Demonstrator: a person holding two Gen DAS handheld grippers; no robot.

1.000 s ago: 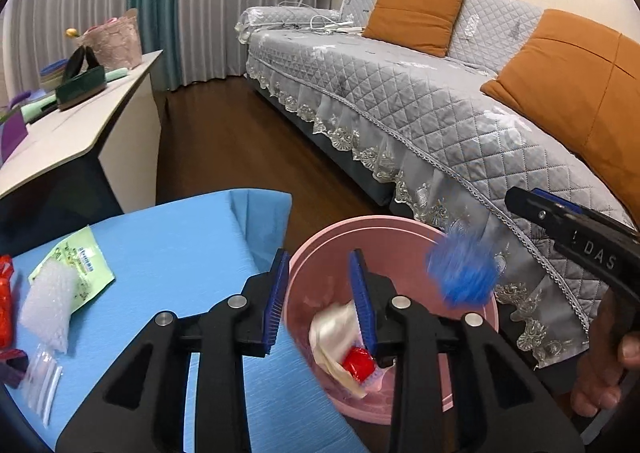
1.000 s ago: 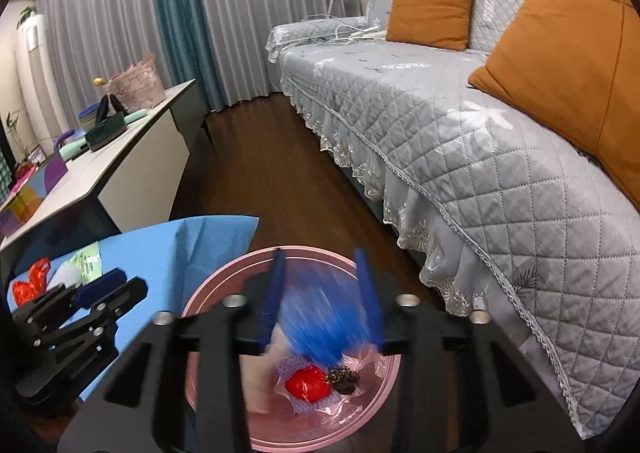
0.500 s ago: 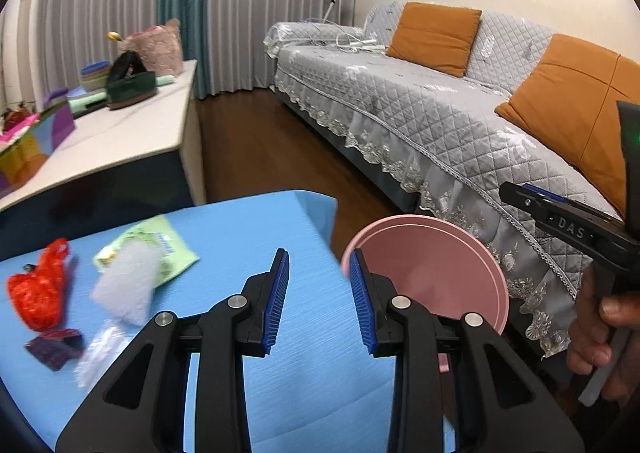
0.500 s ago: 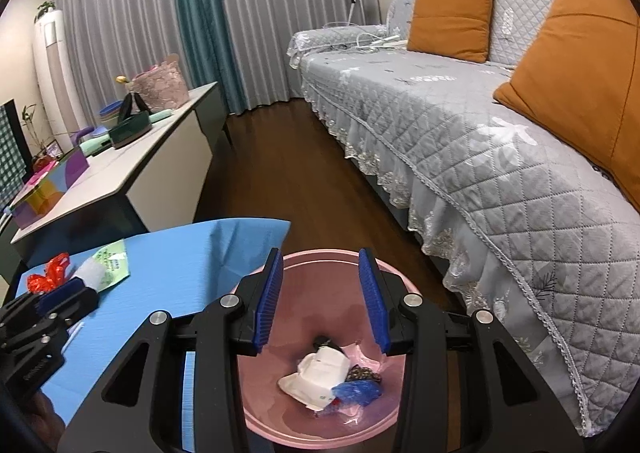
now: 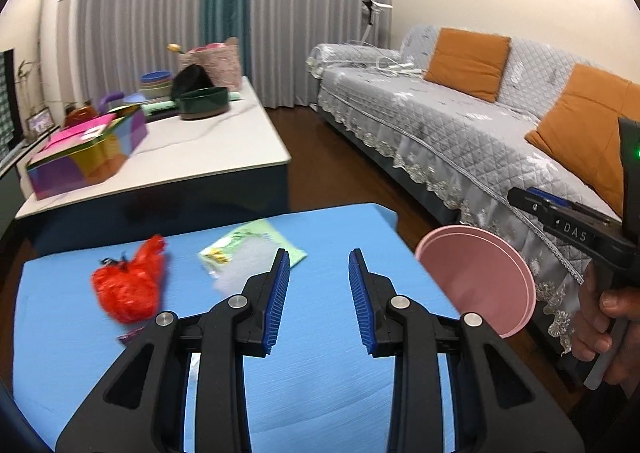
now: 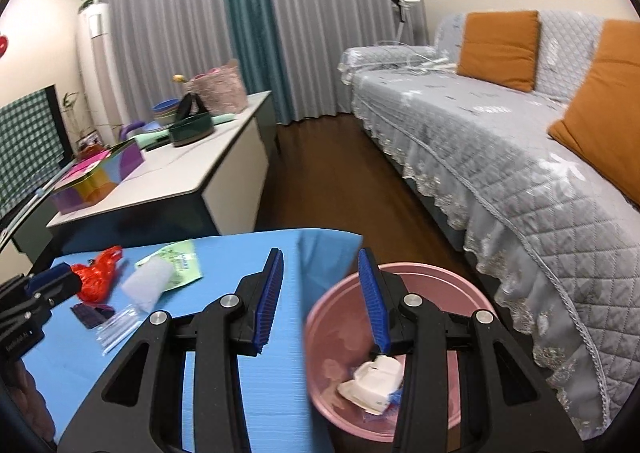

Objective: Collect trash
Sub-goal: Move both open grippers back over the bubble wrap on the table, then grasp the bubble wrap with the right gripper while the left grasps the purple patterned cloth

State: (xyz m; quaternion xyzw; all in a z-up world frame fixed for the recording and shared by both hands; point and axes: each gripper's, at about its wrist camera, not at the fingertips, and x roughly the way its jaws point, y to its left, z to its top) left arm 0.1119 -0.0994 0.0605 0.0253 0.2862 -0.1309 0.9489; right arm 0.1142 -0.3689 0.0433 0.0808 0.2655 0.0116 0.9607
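Bright blue cloth (image 5: 320,393) covers the near table, plain and faintly ribbed. On it sits a crumpled red bag (image 5: 130,289), glossy, and a pale green packet (image 5: 260,243) with yellow print, a frosted white piece lying over it. There's a dark purple scrap (image 6: 90,315) too, possibly a wrapper, too blurred to call. The bin (image 6: 400,365) is soft pink, white paper (image 6: 374,381) inside with a touch of blue. Both grippers, left (image 5: 319,301) and right (image 6: 326,299), are black with ridged blue pads. The sofa (image 5: 460,133) wears quilted grey with diamond stitching and a lace hem; its cushions (image 5: 466,67) are burnt orange. Grey curtains (image 6: 328,25), one teal stripe.
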